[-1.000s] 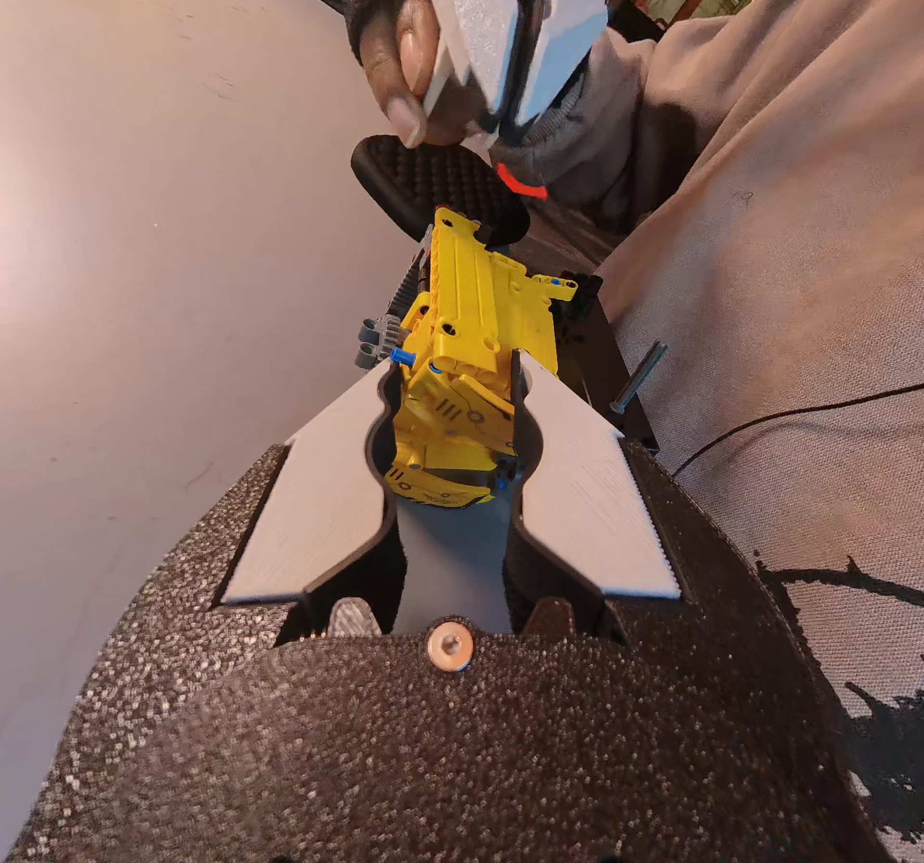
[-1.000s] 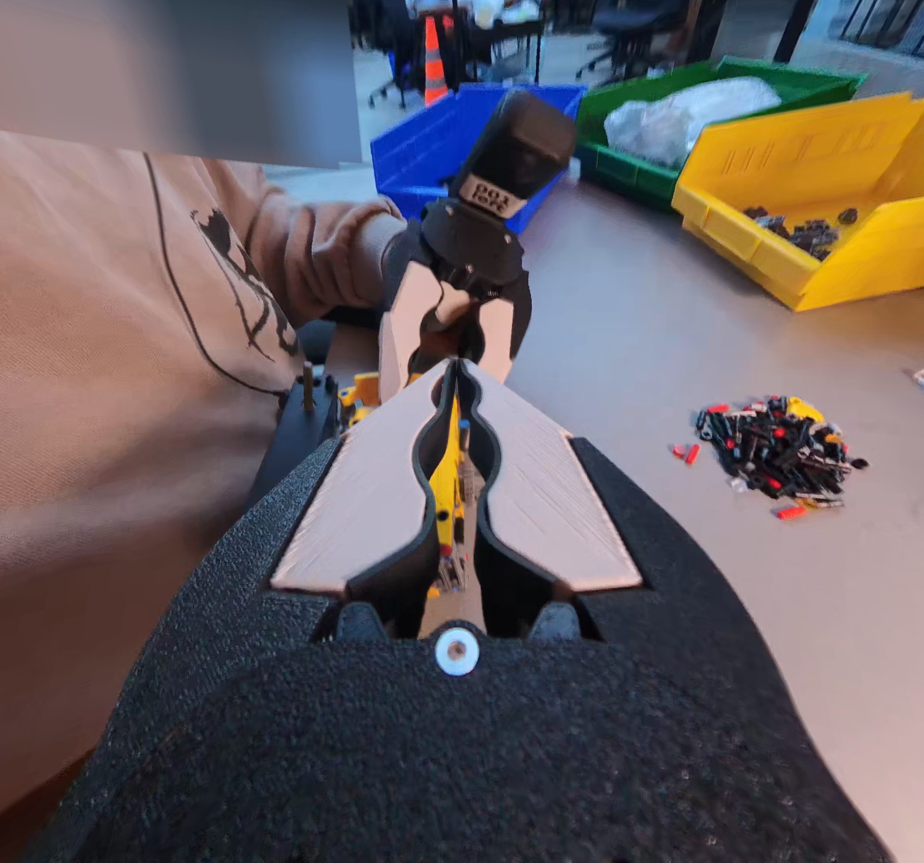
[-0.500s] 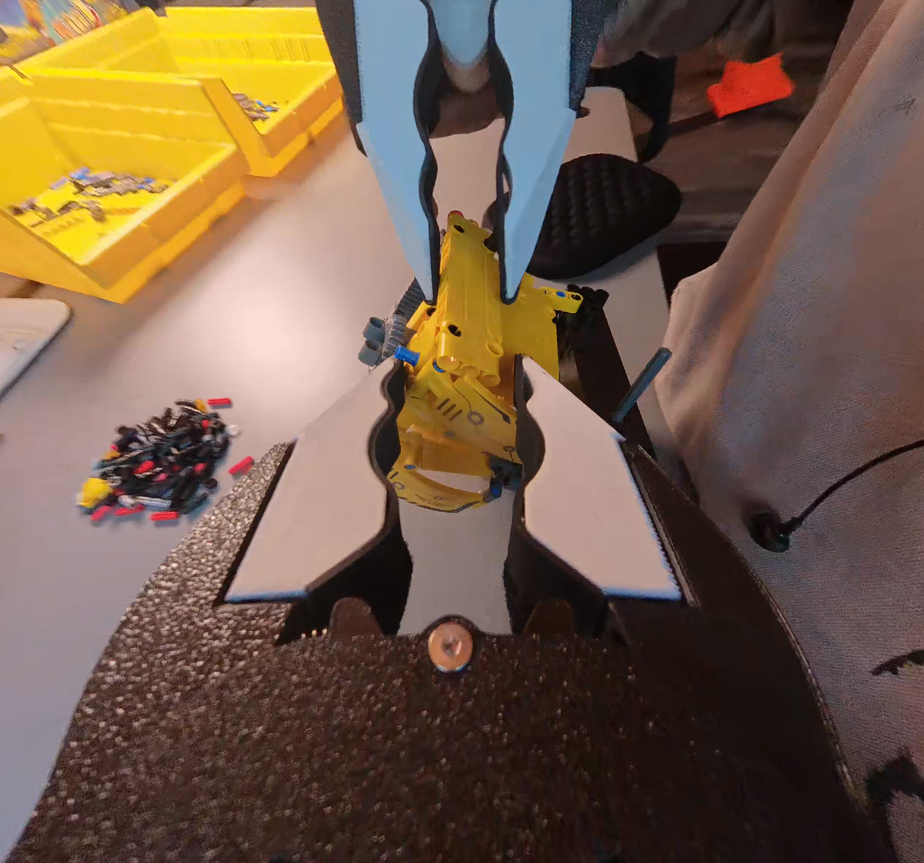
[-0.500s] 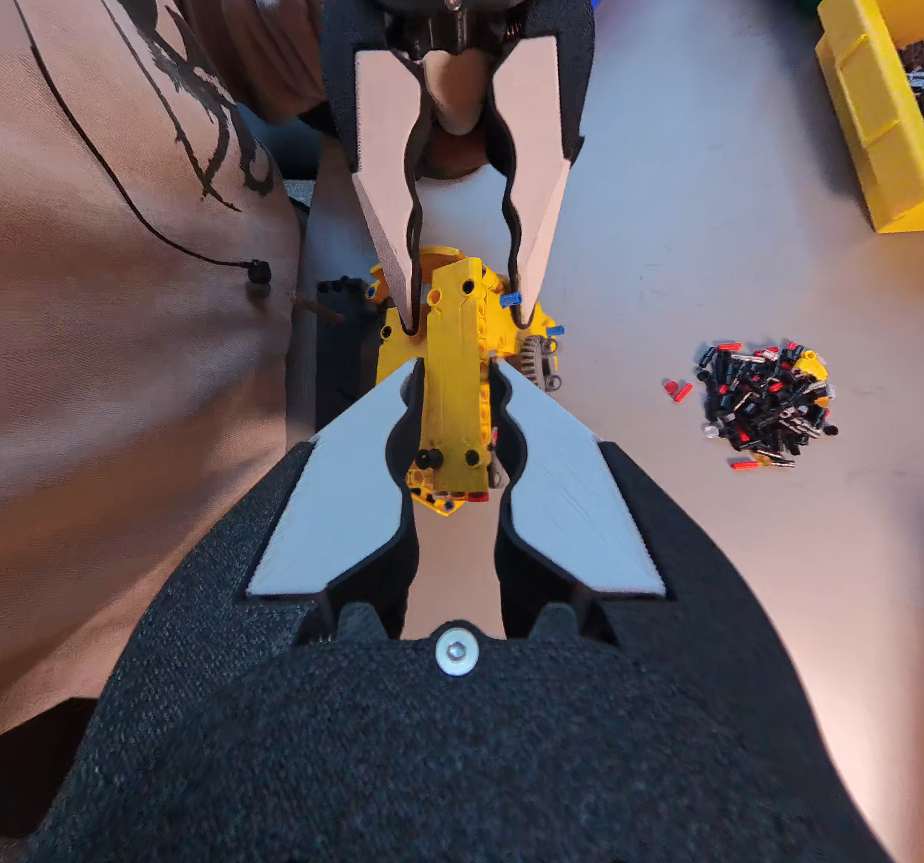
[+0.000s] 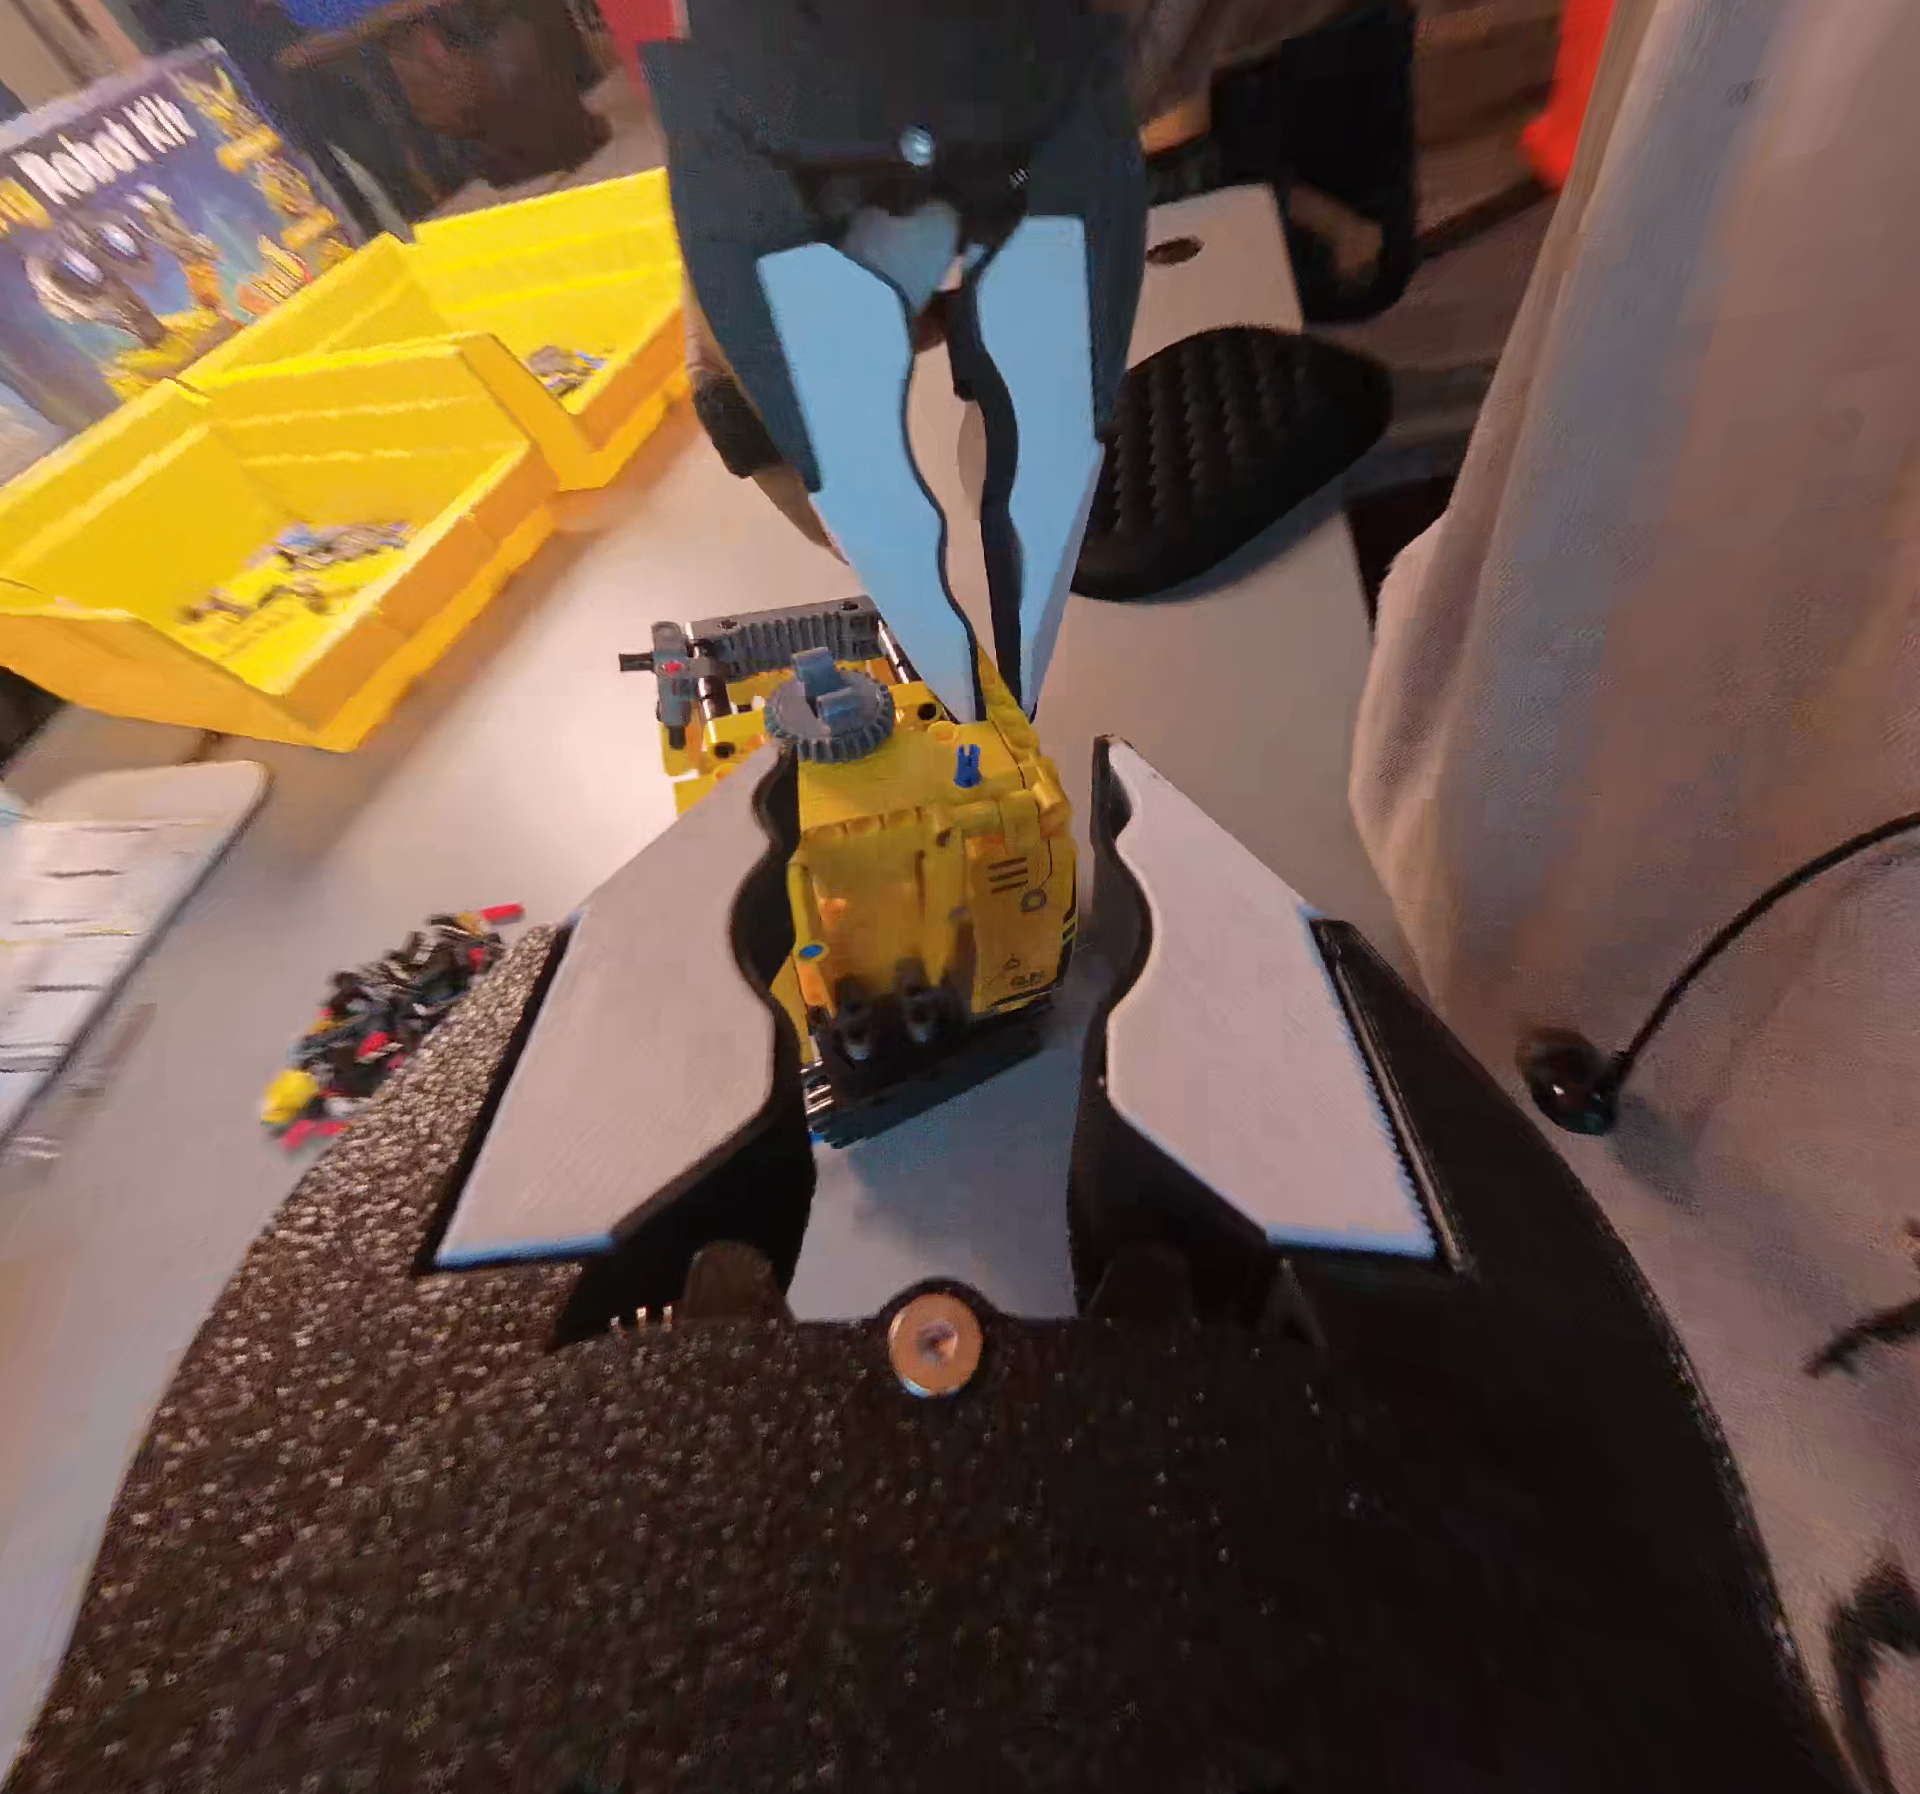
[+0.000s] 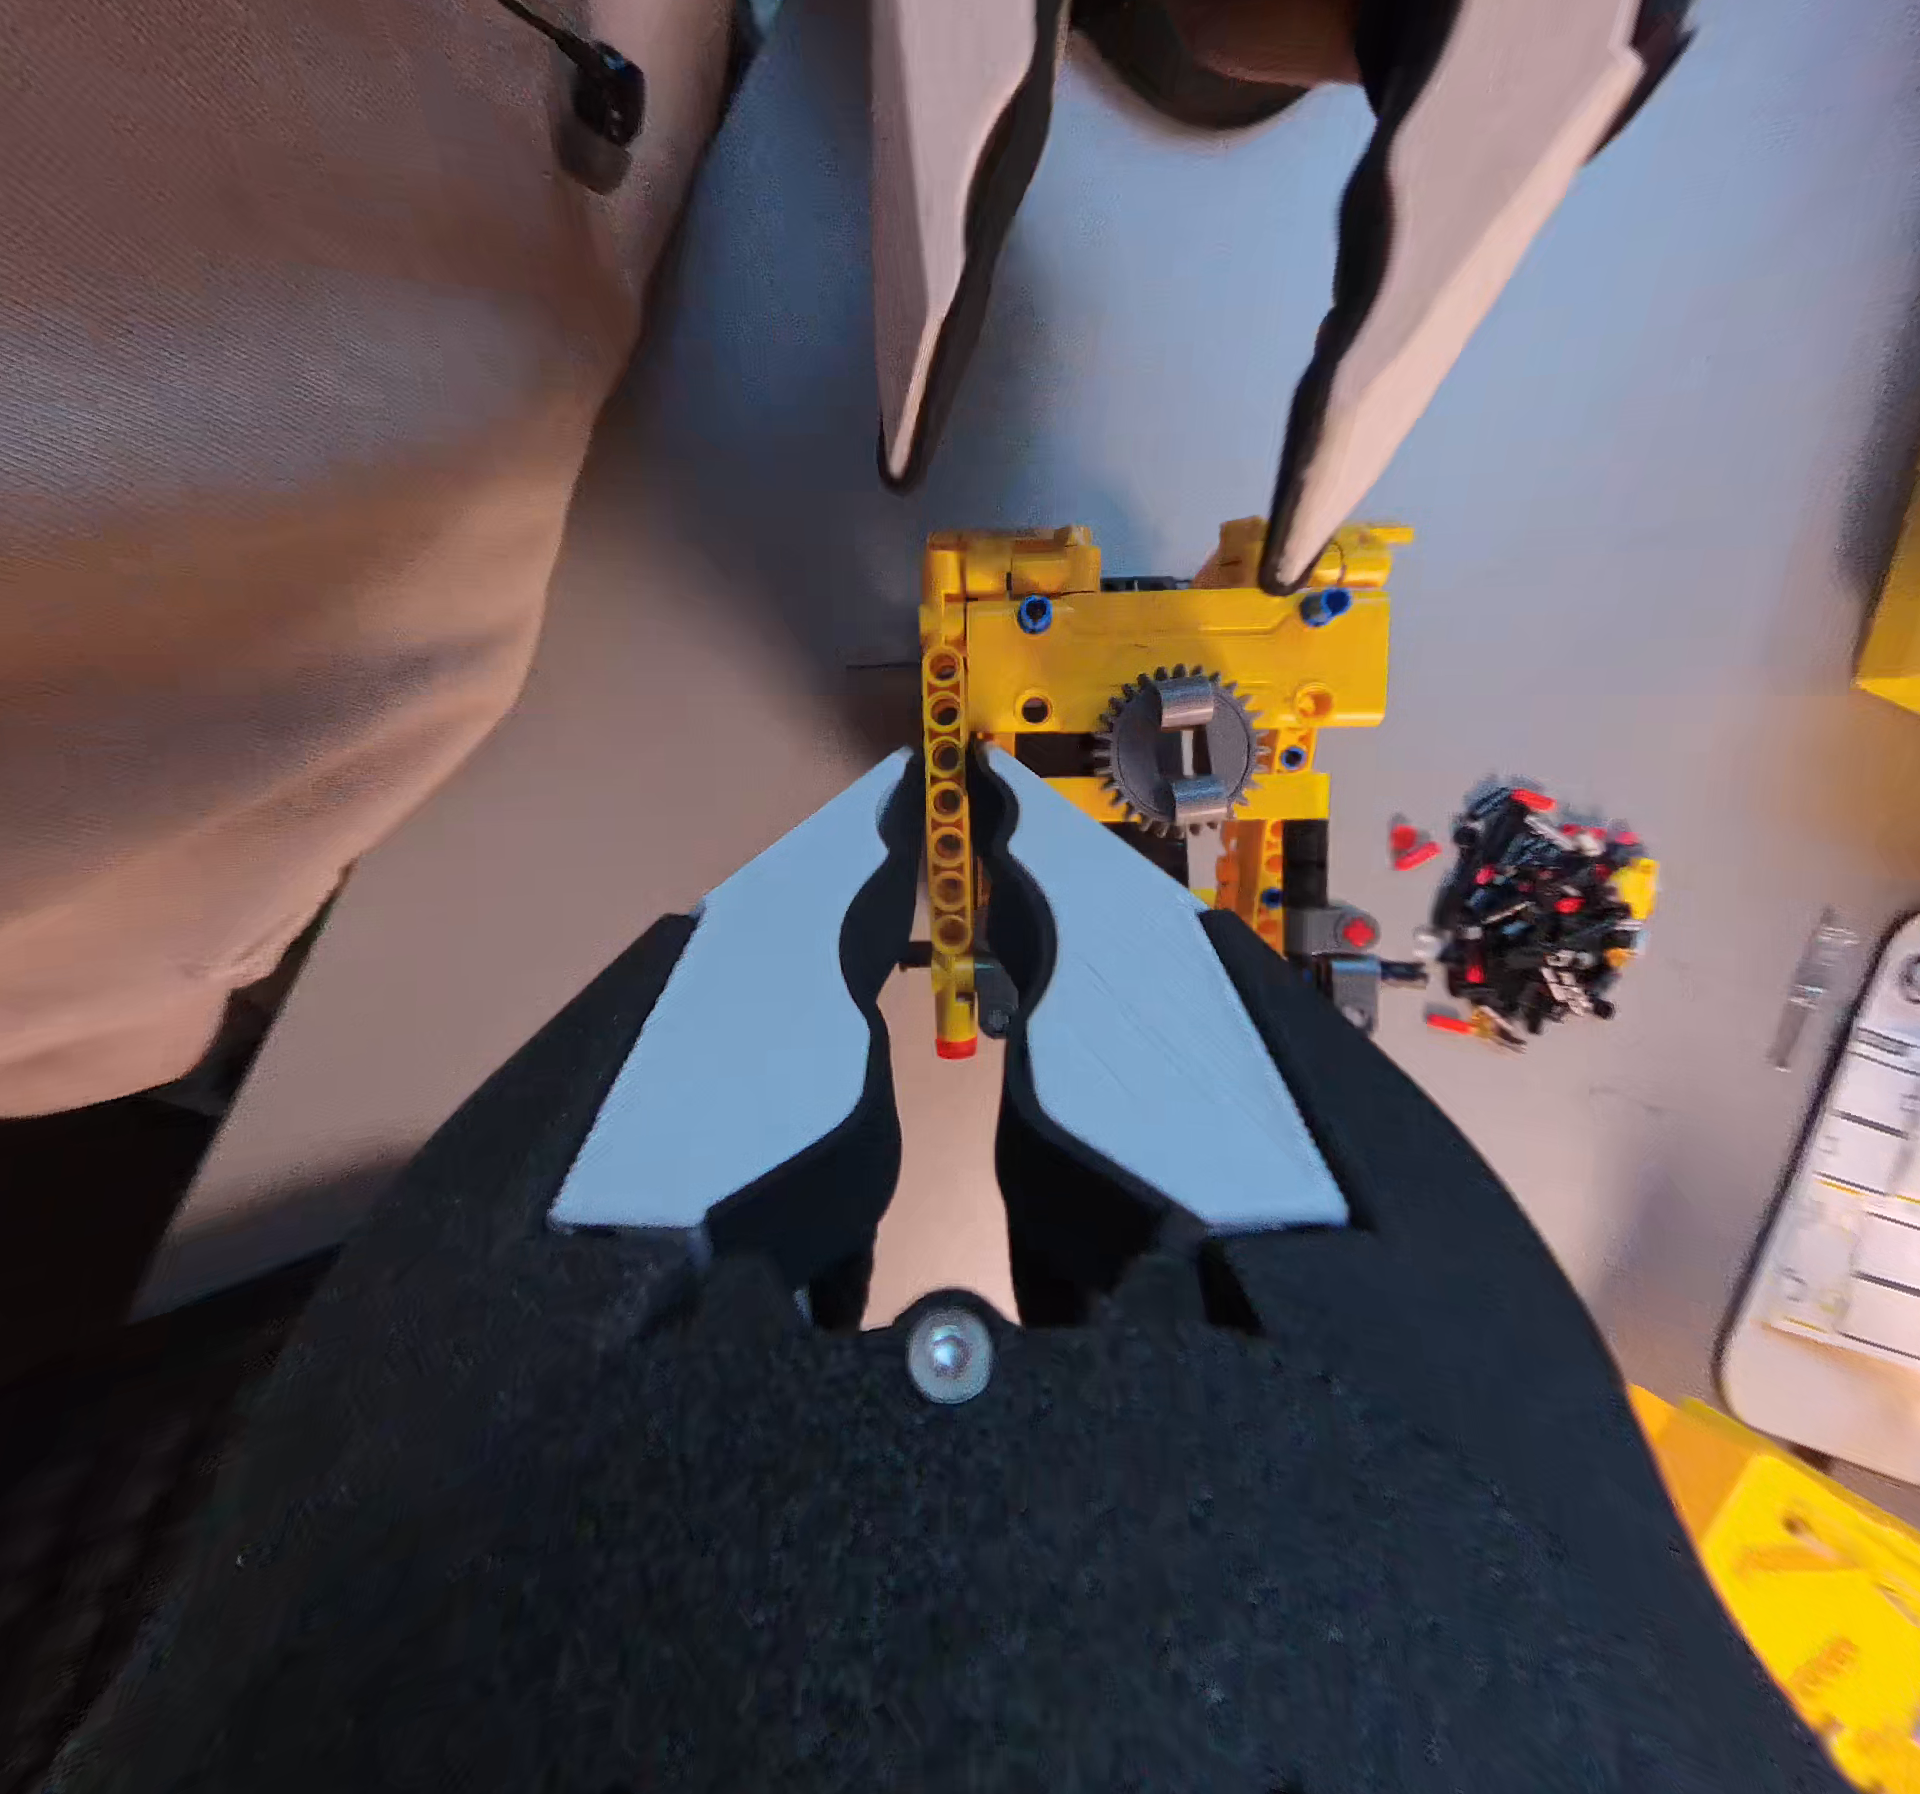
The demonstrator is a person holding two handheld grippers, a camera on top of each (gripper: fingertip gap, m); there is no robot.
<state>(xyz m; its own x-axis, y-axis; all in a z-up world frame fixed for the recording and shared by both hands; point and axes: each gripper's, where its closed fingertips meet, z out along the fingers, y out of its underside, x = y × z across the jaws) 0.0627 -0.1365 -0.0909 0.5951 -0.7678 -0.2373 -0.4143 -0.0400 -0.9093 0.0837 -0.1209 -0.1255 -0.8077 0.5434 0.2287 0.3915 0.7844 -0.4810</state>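
Yellow brick model (image 5: pixel 925 871) sits on the grey table (image 5: pixel 520 768), between the spread fingers of the left gripper (image 5: pixel 935 768). Right gripper (image 6: pixel 948 757) pinches its thin holed beam (image 6: pixel 951 851). Loose parts pile (image 6: pixel 1538 903) lies near.

Yellow plastic bins (image 5: pixel 343 456) stand at the far left of the pale grey tabletop (image 5: pixel 499 705). A heap of small black and red plastic pins (image 6: pixel 1538 897) lies nearer.
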